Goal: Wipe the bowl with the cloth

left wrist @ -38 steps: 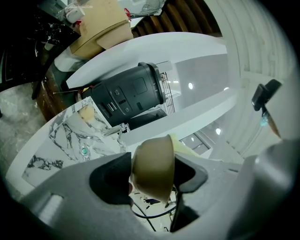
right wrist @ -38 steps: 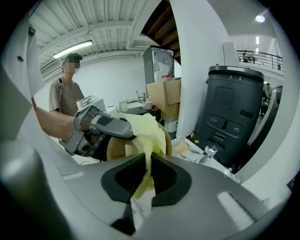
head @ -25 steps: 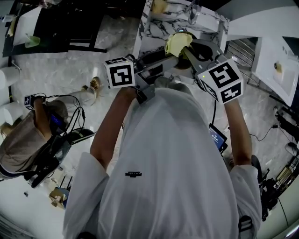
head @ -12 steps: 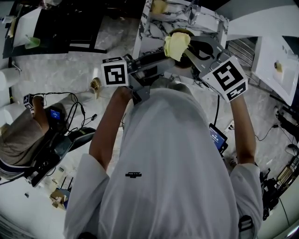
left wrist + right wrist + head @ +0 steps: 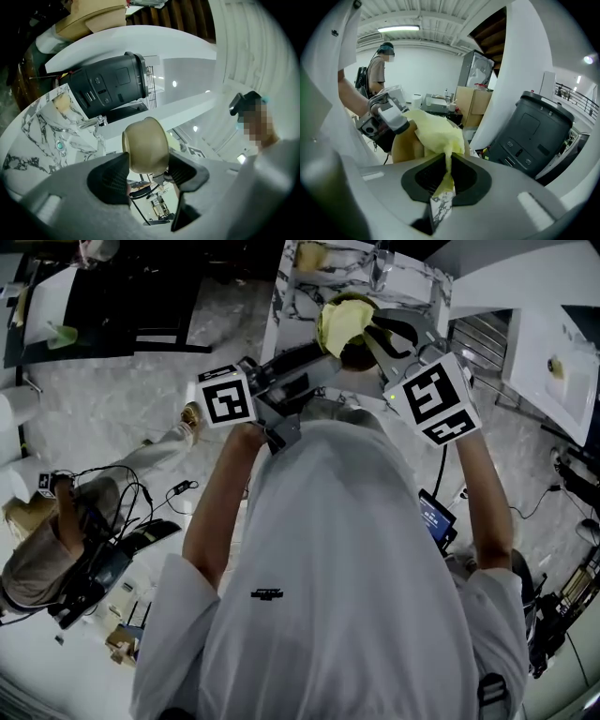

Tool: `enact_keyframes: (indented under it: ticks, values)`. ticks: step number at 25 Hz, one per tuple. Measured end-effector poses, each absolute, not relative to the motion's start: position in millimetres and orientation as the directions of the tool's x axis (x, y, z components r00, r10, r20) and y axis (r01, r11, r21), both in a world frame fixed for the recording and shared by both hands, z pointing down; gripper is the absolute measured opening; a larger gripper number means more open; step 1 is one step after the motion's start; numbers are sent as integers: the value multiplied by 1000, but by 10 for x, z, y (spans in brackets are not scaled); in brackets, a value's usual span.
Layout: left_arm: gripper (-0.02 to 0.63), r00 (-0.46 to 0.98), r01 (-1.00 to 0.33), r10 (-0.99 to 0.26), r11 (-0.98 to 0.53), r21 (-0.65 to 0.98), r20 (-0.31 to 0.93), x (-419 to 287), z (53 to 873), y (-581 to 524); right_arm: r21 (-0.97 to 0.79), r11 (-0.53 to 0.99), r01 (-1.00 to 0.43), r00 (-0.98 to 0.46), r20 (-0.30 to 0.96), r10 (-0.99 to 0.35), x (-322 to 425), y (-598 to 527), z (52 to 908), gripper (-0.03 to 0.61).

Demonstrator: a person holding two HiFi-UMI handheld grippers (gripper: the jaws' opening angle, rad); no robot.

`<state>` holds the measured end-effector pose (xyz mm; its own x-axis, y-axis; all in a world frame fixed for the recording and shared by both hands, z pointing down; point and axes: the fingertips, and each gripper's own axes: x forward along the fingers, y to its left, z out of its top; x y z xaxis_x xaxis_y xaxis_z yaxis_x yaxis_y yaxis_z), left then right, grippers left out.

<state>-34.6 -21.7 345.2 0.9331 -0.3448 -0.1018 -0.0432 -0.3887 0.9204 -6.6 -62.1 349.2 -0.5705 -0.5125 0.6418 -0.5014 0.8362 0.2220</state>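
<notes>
Firmly clamped the tan bowl (image 5: 145, 143) in the left gripper (image 5: 147, 169), pinched the yellow cloth (image 5: 436, 131) tight in the right gripper (image 5: 446, 174), draped over the bowl.

Nothing is legible; the logo (image 5: 267, 592) on the shirt (image 5: 347, 549) is blurred.

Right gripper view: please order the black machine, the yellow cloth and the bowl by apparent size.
Largest: black machine.
Then: yellow cloth.
Smallest: bowl, but unsure, since the cloth covers much of it.
</notes>
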Motion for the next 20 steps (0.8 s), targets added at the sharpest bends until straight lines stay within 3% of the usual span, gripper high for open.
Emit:
enact_keyframes:
  ticks: [11, 20]
  values:
    - [262, 922, -90, -380, -396, 914, -74, -316, 3449, -306, -34, 841, -541, -683, 601, -415, -252, -347, 3422, 38]
    - [261, 929, -106, -366, -398, 911, -52, -247, 3493, -306, -59, 837, -545, -718, 548, -429, -282, -485, 3377, 38]
